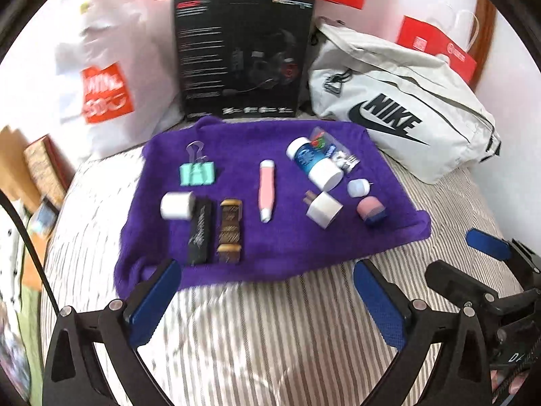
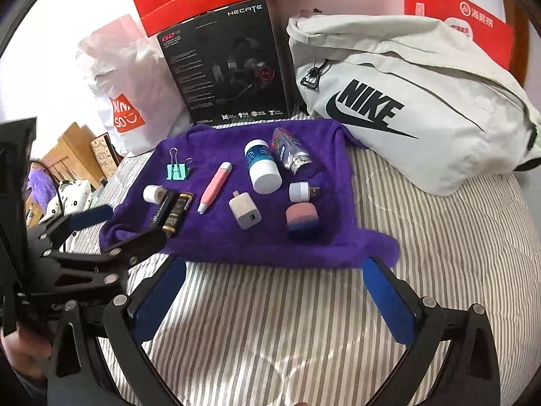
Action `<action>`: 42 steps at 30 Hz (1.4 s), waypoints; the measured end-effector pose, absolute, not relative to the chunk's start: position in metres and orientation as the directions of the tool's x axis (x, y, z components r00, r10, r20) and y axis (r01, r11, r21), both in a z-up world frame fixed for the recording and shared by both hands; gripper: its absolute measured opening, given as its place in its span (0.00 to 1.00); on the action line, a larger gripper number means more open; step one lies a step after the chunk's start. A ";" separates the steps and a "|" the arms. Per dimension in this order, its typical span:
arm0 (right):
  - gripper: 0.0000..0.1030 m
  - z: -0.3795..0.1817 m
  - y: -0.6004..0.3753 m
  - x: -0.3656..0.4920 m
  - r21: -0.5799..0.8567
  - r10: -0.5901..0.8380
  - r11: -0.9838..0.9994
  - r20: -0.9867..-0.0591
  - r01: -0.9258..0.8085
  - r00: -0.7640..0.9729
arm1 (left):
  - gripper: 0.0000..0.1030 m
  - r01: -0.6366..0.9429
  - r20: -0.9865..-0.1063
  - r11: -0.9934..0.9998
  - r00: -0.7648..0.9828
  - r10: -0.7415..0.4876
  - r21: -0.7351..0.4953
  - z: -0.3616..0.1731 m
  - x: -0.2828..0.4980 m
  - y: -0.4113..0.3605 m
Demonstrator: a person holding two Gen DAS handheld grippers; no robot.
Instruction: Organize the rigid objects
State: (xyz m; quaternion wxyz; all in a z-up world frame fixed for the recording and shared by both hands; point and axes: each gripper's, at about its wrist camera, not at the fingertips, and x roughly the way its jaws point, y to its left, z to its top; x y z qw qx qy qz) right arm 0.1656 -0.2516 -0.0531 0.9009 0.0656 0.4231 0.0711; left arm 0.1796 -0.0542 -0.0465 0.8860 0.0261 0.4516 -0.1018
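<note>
Striped bedcover (image 2: pixel 304 321), grey and white, with a purple towel (image 2: pixel 270 237) laid flat on it. Along the towel's far edge: white shopping bag (image 2: pixel 135 101) with a red logo, black headset box (image 2: pixel 230 67), pale grey Nike bag (image 2: pixel 422 101), red paper bags behind. Wooden furniture off the bed's left side.

All small items sit on the towel. Left side: mint binder clip (image 2: pixel 177 169) near the far-left corner, white roll (image 2: pixel 154 193), then a black stick (image 2: pixel 162 213) and gold-black stick (image 2: pixel 177 215) side by side toward the near-left edge. Centre: pink pen (image 2: pixel 214 187), lying lengthwise. Right half: white-capped bottle (image 2: pixel 262 165) on its side, touching a clear pouch (image 2: pixel 290 152); white charger plug (image 2: pixel 245 215); small white USB lamp (image 2: pixel 302 191); pink-and-blue block (image 2: pixel 302 221) nearest the right edge.

Left gripper (image 1: pixel 267 287) spread wide, nothing between the fingers, over bare bedcover just off the towel's near edge. Right gripper (image 2: pixel 274 287) same: fully spread, empty, at the near edge. Neither touches any item.
</note>
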 end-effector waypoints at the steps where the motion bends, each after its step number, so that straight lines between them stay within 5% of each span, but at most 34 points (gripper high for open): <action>1: 1.00 -0.053 -0.251 0.162 0.177 0.180 0.982 -0.755 -0.068 0.631 | 1.00 0.192 -0.806 0.980 0.574 -0.148 -0.043 -0.047 0.175 -0.052; 42: 1.00 -0.045 -0.230 0.101 0.007 0.049 0.997 -0.787 -0.071 0.615 | 1.00 0.051 -0.803 0.998 0.593 -0.056 -0.032 -0.041 0.097 -0.016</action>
